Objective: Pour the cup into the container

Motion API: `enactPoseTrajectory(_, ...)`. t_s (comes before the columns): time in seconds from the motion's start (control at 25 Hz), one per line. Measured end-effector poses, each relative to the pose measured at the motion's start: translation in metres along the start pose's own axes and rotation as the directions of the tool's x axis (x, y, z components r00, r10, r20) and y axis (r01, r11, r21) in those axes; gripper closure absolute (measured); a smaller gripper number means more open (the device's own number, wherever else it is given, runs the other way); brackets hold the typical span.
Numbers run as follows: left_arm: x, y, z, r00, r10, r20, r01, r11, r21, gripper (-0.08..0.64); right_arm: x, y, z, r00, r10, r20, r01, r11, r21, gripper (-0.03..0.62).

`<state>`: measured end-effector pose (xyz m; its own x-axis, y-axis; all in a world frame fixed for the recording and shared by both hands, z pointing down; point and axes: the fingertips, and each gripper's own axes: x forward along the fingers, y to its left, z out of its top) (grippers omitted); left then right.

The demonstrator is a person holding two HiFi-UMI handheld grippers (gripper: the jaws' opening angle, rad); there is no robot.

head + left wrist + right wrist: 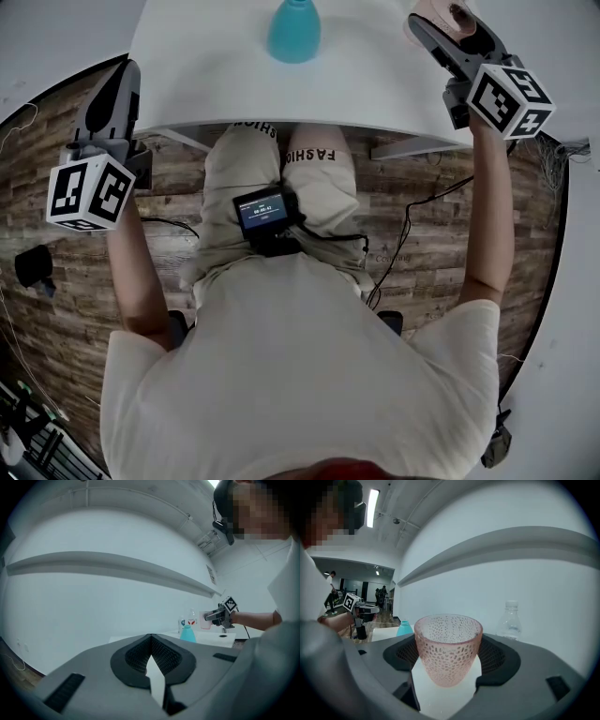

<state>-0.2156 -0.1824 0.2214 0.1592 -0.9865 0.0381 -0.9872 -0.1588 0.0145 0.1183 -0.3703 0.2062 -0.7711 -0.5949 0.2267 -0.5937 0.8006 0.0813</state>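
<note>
A pink dimpled cup (pixel 448 648) stands upright between the jaws of my right gripper (pixel 431 28), which is shut on it above the right end of the white table (pixel 375 84). I cannot see what is inside the cup. The teal container (pixel 293 33) stands at the middle of the table, to the left of the cup; the teal container (pixel 405 628) shows small beyond the cup's left side. My left gripper (pixel 121 75) hangs off the table's left end, away from both. In the left gripper view my left gripper (pixel 151 651) is shut with nothing in it.
A clear plastic bottle (pixel 509 620) stands behind the cup to its right, near the wall. The person's legs are under the table's front edge. Cables (pixel 412 216) run over the wooden floor at the right.
</note>
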Motion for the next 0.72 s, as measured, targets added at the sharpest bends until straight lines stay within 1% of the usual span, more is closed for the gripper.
enactPoseTrajectory(0.36,0.002,-0.004,-0.006,1.000,-0.018,-0.015,0.019,1.000,0.006,0.549,0.000,-0.009,-0.018,1.000,-0.017,-0.024,0.018,1.000,0.021,0.221)
enactPoseTrajectory(0.72,0.005,-0.007,-0.014,0.999,-0.026,-0.030,0.026,1.000,0.018,0.549,0.007,-0.010,-0.040,0.997,-0.027,-0.066,0.028,1.000,0.012,0.221)
